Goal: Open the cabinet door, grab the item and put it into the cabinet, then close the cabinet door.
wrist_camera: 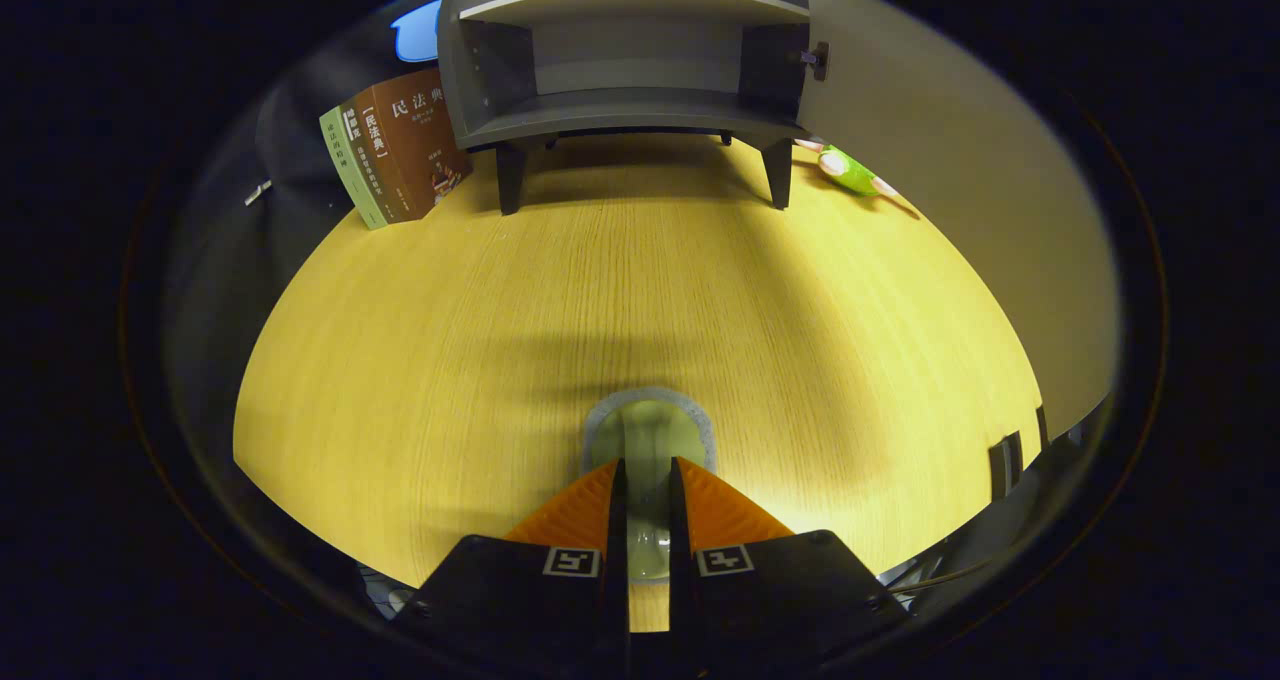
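Note:
My gripper (648, 480) is shut on a pale green round item (650, 430) with a grey rim. Its near part runs back between both fingers, and its round end sticks out just ahead of the fingertips, low over the wooden table (640, 290). Far beyond the fingers, at the back of the table, stands the grey cabinet (620, 110) on short legs. Its inside and shelf (630, 0) show bare. The door (775, 50) stands swung open on the cabinet's right side, with a small knob (818, 60) on it.
Several books (395, 150) lean left of the cabinet. A green toy (850, 170) lies right of the cabinet's legs, against a pale wall panel (960, 180) along the table's right side. A broad stretch of table lies between the fingers and the cabinet.

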`<state>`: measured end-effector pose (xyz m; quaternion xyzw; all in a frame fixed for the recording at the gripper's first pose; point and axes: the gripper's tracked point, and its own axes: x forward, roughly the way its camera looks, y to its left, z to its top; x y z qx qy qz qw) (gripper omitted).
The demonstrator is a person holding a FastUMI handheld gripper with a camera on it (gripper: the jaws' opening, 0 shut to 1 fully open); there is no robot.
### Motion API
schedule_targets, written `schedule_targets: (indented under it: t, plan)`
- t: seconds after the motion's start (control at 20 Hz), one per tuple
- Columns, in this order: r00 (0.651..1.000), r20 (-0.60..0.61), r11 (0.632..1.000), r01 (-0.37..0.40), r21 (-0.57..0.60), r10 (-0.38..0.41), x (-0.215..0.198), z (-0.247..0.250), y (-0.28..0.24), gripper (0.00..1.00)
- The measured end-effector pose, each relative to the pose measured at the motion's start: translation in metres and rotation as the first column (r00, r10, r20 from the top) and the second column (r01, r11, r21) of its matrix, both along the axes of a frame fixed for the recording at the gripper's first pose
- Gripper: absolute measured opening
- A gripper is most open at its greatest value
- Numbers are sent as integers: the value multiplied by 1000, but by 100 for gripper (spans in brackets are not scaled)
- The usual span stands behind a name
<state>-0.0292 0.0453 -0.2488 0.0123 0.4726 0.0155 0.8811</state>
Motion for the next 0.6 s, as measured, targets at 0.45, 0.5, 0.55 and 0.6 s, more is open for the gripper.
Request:
schedule_targets:
  t: [0.45,0.5,0.55,0.6]
  plan:
    - [992,128,996,-17,83,6,12,94,-3,21]
    - [987,160,996,-12,94,-3,15,116,-6,21]
    - [982,191,995,-8,101,-11,19,142,-10,21]
    - [975,220,994,-10,105,-14,24,165,-13,20]
